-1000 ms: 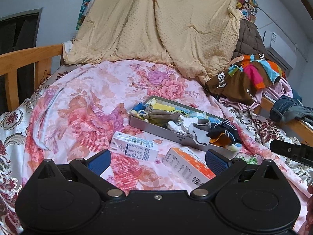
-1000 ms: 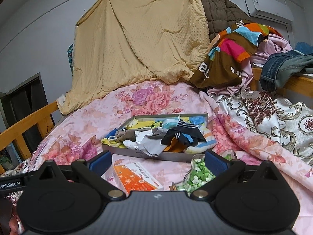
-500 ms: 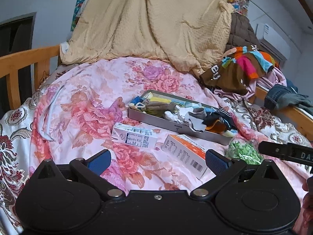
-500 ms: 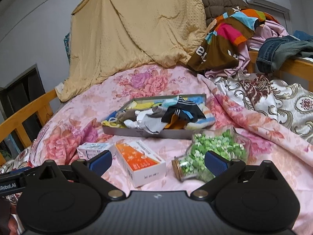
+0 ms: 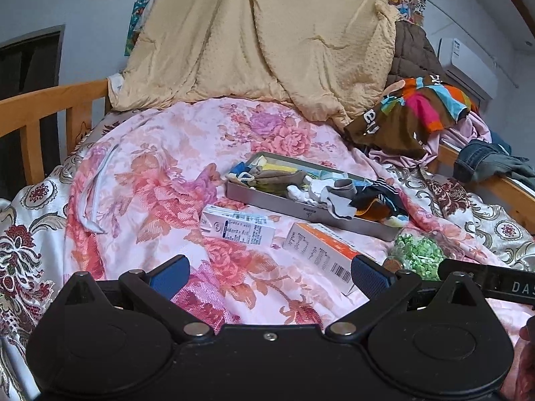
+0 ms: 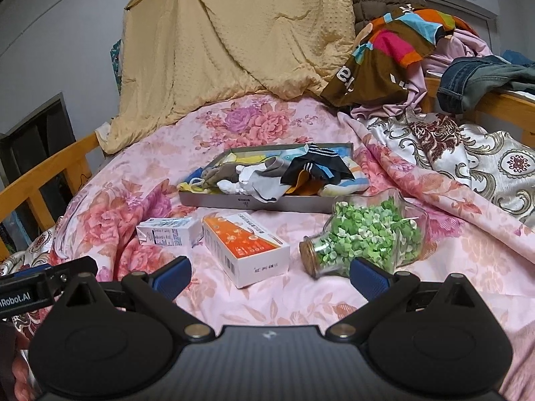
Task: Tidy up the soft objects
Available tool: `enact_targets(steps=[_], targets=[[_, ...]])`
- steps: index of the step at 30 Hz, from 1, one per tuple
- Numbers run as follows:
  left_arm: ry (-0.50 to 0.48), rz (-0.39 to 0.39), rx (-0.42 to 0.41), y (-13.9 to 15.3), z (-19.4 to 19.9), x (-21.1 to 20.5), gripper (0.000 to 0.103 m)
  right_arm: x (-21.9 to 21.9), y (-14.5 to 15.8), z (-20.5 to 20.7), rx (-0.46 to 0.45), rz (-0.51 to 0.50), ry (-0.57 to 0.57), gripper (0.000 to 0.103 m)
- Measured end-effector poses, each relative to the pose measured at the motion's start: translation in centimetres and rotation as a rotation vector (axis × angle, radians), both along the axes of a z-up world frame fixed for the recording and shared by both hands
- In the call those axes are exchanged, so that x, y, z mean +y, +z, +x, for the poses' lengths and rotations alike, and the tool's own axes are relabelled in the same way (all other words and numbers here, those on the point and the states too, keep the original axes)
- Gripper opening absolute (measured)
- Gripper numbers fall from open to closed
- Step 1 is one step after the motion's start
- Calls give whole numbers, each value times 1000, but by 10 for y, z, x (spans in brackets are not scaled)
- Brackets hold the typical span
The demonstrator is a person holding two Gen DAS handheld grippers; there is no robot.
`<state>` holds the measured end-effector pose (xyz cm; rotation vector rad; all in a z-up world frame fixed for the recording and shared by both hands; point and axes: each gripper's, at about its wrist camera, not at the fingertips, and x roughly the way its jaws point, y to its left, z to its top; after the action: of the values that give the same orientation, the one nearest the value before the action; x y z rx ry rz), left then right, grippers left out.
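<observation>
A grey tray (image 5: 274,201) (image 6: 301,204) lies on the pink floral bedspread, filled with several socks and small soft items, among them a black striped sock (image 6: 317,165) and a white-grey sock (image 5: 331,197). My left gripper (image 5: 269,275) is open and empty, held above the bedspread well short of the tray. My right gripper (image 6: 271,275) is open and empty, also short of the tray, with the jar just ahead of its right finger (image 6: 369,275).
In front of the tray lie a white carton (image 5: 239,225) (image 6: 169,232), an orange-white box (image 5: 322,252) (image 6: 245,247) and a tipped glass jar of green bits (image 6: 364,234) (image 5: 416,255). Wooden bed rails (image 5: 40,113) flank the bed. Clothes (image 6: 394,50) pile at the back right.
Both grippers have drawn back and lifted; the tray looks farther off. The jar and boxes have come fully into view. Both stay open.
</observation>
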<state>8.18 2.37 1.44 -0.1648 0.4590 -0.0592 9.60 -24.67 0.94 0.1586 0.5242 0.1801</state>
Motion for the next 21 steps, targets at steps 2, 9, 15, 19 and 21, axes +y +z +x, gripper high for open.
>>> enact_targets(steps=[2, 9, 15, 19, 21], targets=[[7, 5, -16, -2, 1, 0, 102, 1, -1, 0, 4, -2, -3, 103], [-9, 26, 1, -10, 7, -4, 102, -2, -1, -1, -1, 7, -14, 103], [-10, 30, 7, -13, 9, -5, 102, -4, -1, -1, -1, 16, -20, 103], [1, 10, 18, -15, 10, -2, 102, -4, -2, 0, 9, 16, -27, 103], [9, -1, 24, -14, 11, 0, 102, -4, -3, 0, 14, 16, -29, 103]])
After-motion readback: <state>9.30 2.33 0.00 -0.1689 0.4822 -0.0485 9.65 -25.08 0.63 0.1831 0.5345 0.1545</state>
